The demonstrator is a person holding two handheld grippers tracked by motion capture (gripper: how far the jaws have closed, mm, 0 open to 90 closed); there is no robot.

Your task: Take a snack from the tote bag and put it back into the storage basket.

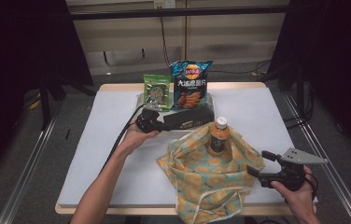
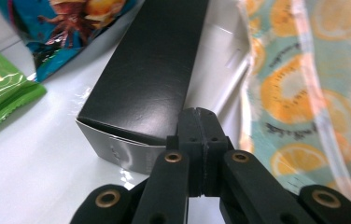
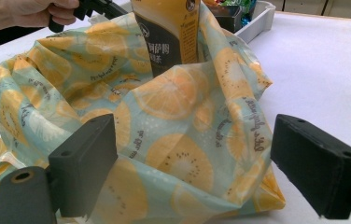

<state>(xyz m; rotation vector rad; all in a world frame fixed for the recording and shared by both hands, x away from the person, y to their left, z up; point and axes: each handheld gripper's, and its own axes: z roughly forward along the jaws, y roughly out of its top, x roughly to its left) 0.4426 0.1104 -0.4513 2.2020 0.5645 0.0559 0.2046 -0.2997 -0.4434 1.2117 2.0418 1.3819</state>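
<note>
Though pressed jaw to jaw with nothing seen between, must not count the left tool [image 2: 203,116] as holding: find its tip just at the near upper corner of the box [image 2: 150,79], maybe touching, cannot tell. Find this black box lying long on the white tray [image 1: 212,99] at the back of the table [image 1: 108,140], with chips [image 1: 190,84] and a green packet [image 1: 157,91] standing behind it and the bag [image 1: 211,172] just beside its near end.

Looks like thin card, stiff and light, with smooth slightly shiny faces, so probably slips under hard pads. Better to open the left tool and take the box across its narrow width near this end, on the two long side walls, not on the grey end flap, which seems to bend easily. Squeeze gently, since an empty carton can dent.

See the right tool [image 3: 201,158] standing wide, with a fold of the bag between its jaws but not pinched. Soft printed cloth, floppy, gives no firm shape, so grip a bunched edge near the mouth and lift to keep it open. Mind the bottle [image 3: 166,32] standing upright inside the bag, tall and likely heavy enough to tip over when the cloth gets pulled
</note>
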